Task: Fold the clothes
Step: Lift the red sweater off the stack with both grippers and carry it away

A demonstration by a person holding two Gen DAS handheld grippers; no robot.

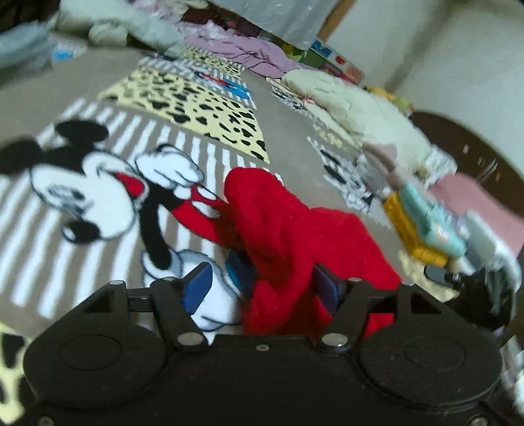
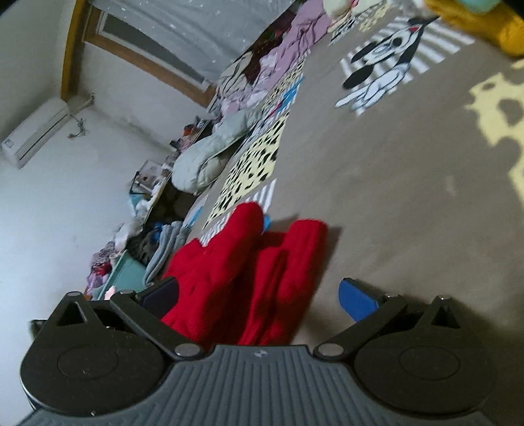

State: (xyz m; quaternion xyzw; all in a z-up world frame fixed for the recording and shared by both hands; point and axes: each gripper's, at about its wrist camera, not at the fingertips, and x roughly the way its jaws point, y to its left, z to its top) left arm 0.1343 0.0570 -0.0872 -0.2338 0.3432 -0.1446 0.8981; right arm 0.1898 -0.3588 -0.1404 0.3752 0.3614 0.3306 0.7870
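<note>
A red knitted garment lies bunched on the cartoon-print blanket. In the left wrist view it runs from the middle of the frame down between the blue pads of my left gripper. Those jaws stand open: the left pad is clear of the cloth and the right pad sits right beside it. In the tilted right wrist view the same red garment shows as two long folds on the beige blanket. My right gripper is wide open around its near end, with no pad pressing on it.
A cream quilt and a folded yellow and mint stack lie to the right. Pink bedding lies at the far end. A grey pillow and loose clothes line the wall. Another yellow garment sits far off.
</note>
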